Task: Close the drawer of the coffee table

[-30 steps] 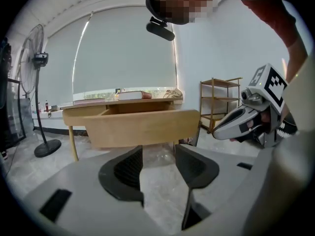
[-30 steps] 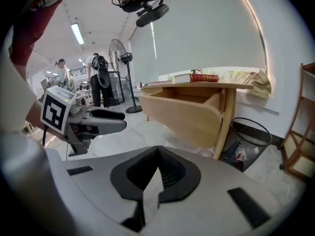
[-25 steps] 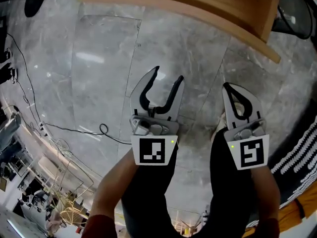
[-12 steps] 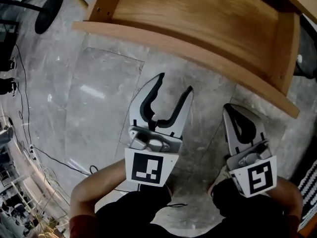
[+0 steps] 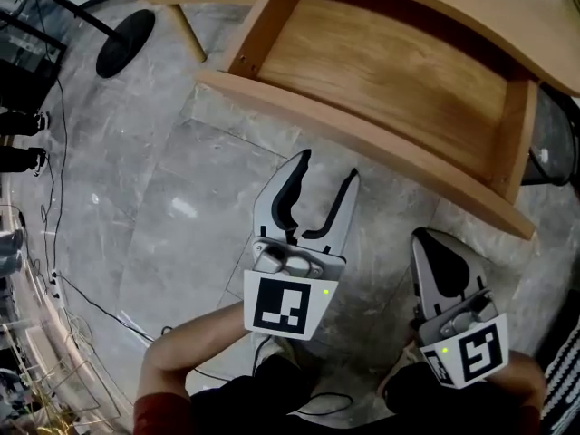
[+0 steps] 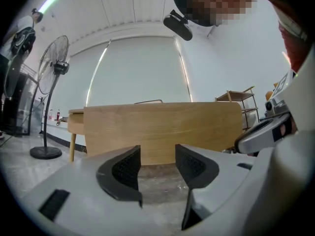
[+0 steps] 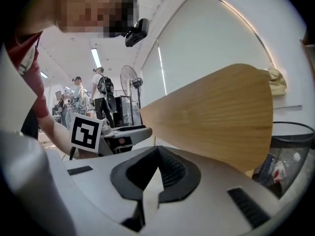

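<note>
Drawer (image 5: 390,75) open, back hidden under table (image 5: 507,7), L gripper (image 5: 328,165) fingers wide, R gripper (image 5: 423,236) fingers together

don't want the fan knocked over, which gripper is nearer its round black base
Left. In the head view the left gripper is below and right of the fan base; the right gripper is farther to the right.

**Desk:** What surrounds the left gripper (image 5: 328,166)?

**Photographer:** Grey marble floor (image 5: 181,216) lies beneath it. A standing fan (image 6: 53,65) rises ahead to its left, and black cables (image 5: 54,198) trail across the floor further left. A shelf rack (image 6: 241,102) stands ahead to its right.

**Desk:** And the right gripper (image 5: 426,243)?

**Photographer:** A mesh waste bin (image 5: 555,143) sits ahead to its right. People (image 7: 101,95) stand in the background to its left, under ceiling strip lights (image 7: 95,58).
</note>
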### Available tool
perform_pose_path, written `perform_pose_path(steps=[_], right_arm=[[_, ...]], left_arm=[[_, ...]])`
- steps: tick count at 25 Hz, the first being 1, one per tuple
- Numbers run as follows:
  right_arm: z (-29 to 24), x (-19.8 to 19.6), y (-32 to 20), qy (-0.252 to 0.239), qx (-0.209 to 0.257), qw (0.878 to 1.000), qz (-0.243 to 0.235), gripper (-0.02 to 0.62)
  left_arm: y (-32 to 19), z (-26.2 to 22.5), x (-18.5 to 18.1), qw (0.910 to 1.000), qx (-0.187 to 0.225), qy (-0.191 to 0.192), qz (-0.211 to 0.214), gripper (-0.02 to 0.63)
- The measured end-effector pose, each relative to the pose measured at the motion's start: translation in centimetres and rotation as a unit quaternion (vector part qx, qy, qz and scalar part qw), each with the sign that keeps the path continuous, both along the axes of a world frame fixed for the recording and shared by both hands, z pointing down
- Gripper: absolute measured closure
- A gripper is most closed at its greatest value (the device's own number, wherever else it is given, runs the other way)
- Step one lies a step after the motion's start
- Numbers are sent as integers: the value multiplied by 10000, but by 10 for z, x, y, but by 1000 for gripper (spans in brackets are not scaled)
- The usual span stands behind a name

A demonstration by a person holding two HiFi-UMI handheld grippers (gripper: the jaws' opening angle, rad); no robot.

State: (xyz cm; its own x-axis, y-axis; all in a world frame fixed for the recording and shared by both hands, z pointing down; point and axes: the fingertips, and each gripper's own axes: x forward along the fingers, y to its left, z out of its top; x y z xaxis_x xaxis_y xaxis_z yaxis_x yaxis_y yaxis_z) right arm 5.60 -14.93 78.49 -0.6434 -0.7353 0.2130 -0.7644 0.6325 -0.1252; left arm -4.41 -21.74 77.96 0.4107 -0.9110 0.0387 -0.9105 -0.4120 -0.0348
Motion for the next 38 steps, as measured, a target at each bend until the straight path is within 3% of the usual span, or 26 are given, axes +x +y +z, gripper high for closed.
perform_pose_path(steps=[27, 38], right_arm=[[1, -13, 3, -129, 14, 9998, -126, 598], [2, -12, 3, -123, 41, 9998, -133, 598]], left_arm=[[-15, -19, 5, 9996, 161, -101, -214, 376], [-32, -24, 13, 9985, 124, -493, 226, 373]])
